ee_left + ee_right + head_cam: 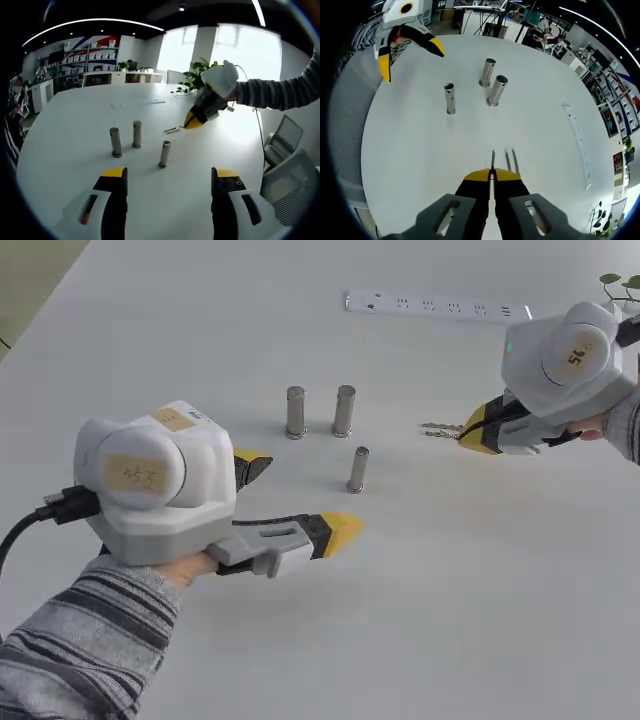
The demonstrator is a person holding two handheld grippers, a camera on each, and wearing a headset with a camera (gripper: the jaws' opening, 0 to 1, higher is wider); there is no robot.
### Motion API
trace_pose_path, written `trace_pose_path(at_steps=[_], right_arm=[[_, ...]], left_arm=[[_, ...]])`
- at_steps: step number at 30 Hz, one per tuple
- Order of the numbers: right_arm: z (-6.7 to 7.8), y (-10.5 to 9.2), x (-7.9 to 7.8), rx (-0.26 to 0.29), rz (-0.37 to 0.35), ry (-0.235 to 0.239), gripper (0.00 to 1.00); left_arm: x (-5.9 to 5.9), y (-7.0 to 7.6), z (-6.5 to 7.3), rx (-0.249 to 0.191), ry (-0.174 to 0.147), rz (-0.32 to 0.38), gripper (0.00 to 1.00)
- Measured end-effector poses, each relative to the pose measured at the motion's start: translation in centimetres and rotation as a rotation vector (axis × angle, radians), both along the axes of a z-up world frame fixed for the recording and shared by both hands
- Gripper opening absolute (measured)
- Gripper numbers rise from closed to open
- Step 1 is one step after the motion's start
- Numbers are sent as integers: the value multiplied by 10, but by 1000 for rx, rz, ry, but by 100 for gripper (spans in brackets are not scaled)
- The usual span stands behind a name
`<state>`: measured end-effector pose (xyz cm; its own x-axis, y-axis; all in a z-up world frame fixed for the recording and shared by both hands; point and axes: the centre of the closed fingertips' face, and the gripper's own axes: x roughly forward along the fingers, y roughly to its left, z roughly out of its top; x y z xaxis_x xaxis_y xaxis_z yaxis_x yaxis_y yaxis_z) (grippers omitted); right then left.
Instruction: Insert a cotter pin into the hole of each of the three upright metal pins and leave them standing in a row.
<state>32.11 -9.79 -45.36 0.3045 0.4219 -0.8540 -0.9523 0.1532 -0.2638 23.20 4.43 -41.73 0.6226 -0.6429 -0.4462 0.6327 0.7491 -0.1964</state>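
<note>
Three upright metal pins stand on the white table: two side by side (296,412) (344,410) and a third (358,469) nearer me. My left gripper (300,498) hovers open and holds nothing, just short of the pins (164,153). My right gripper (491,174) is down at the table to the right of the pins, shut on a cotter pin (493,159) that pokes out from its tips. Two more cotter pins (511,160) lie beside it on the table (440,428). In the left gripper view the right gripper (189,123) shows beyond the pins.
A white power strip (435,306) lies along the far side of the table, and a plant (625,285) sits at the far right corner. Office chairs (285,145) stand beside the table. Bare tabletop (450,590) surrounds the pins.
</note>
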Motion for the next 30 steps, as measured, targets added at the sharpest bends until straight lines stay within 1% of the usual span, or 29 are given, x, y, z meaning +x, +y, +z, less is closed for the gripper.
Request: trace_pose_path(at_steps=[2,3,5,7,8,9,11,13,14,16,17,18,19,20,22,24,26,28,30], right_arm=[[4,4,-5,10,11,-10,0],[7,8,-10,23,19,-15,0],[7,13,-9,34,40,-28,0],[13,19,-17,39,69,-49,0],[16,22,-22,44,74,-53,0],[18,24,-25,50,80,-58,0],[22,31,-33,62,104,-72,0],[22,34,-34,74,122,-83,0],[23,37,-39,78,130,-85,0],[27,43,-48,84,153,-94,0],[27,46,-53,81,177,-101,0],[27,47,-58,67,199,-98,0],[26,48,-62,53,219,-104,0],[27,51,-64,51,237,-119,0],[28,53,-70,49,253,-120,0],[29,56,-75,53,266,-126,0],[30,61,-82,68,284,-120,0],[30,63,-85,73,293,-125,0],[31,66,-87,78,304,-133,0]], left_arm=[[2,-2,0,-7,8,-3,61],[1,-5,-1,-11,22,-10,59],[2,-8,-1,-15,35,-20,55],[3,-10,-3,-17,47,-19,52],[3,-11,-4,-15,51,-20,51],[4,-13,-6,-2,57,-22,49],[4,-15,-9,11,62,-27,46],[1,-20,-9,11,72,-40,44],[1,-21,-9,7,78,-41,42],[-1,-26,-7,-18,92,-49,39],[-2,-28,-6,-32,97,-50,38],[-2,-30,-5,-49,101,-53,37],[-2,-31,-4,-58,104,-52,35],[-2,-32,-3,-64,105,-52,34],[-2,-33,-2,-72,110,-54,32],[-2,-36,0,-98,121,-51,29],[-3,-37,1,-105,124,-54,26],[-5,-40,1,-114,131,-62,24],[-7,-43,2,-131,142,-68,22]])
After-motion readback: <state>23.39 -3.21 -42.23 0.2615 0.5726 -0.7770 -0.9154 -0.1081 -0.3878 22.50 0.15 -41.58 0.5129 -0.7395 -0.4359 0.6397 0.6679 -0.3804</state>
